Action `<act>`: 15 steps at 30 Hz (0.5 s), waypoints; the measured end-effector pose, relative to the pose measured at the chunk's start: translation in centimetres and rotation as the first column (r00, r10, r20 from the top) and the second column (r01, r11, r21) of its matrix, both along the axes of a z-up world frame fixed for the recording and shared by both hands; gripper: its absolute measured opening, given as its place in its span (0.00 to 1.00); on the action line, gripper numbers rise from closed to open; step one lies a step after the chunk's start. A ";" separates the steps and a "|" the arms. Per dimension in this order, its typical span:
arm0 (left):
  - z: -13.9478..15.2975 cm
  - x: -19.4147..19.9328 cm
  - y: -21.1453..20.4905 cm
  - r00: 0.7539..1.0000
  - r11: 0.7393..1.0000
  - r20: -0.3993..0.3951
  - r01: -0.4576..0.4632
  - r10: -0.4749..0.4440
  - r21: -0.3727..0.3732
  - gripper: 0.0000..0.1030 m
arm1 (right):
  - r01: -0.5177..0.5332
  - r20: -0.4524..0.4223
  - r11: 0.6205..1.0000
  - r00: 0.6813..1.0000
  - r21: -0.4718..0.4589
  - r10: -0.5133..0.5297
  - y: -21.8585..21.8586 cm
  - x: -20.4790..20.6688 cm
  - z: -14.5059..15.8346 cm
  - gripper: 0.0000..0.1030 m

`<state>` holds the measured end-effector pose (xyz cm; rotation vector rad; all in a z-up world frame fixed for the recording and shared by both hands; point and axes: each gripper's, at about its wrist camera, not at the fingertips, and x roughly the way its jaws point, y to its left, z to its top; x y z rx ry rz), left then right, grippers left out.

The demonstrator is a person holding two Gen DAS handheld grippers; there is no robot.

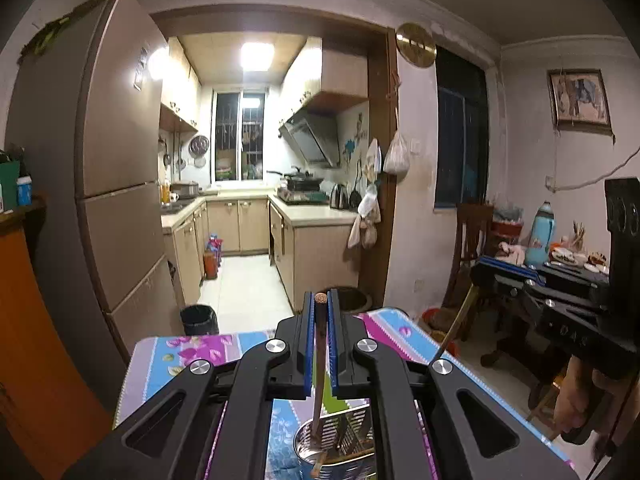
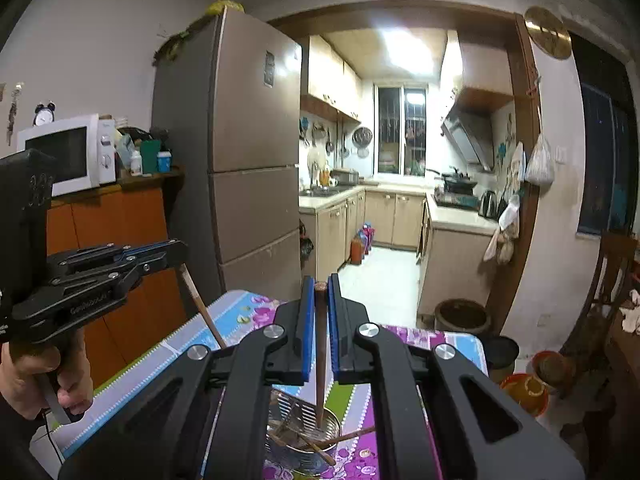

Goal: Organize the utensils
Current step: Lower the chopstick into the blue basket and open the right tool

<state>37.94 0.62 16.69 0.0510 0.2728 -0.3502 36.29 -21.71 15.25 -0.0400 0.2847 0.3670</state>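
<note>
Where the floral tablecloth (image 1: pixel 188 354) ends, a doorway opens onto a lit kitchen beside a tall fridge (image 1: pixel 116 152). On the cloth stands a slotted metal holder (image 2: pixel 304 436) with several chopsticks lying inside. Each gripper, left (image 1: pixel 320 316) and right (image 2: pixel 320 304), is clamped on a dark chopstick (image 1: pixel 319 364) whose lower end dips into the holder.

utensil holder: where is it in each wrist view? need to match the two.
Left wrist: holder at bottom centre, seen below the left gripper, whose chopstick points down into it.
Right wrist: holder at bottom centre, below the right gripper, with several chopsticks lying across its rim.
Shared landmark: the fridge, left of the kitchen doorway in both views.
</note>
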 end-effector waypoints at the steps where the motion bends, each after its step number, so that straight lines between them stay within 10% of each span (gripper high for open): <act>1: -0.5 0.4 -0.1 1.000 1.000 -0.009 -0.001 0.002 0.007 0.07 | 0.000 -0.007 1.000 1.000 0.003 0.000 0.0 0.3 -0.2 0.05; 15: -4.8 3.0 -1.2 0.995 0.999 -0.095 0.003 0.001 0.046 0.07 | -0.004 -0.101 1.000 0.995 0.012 0.005 0.6 3.2 -3.7 0.05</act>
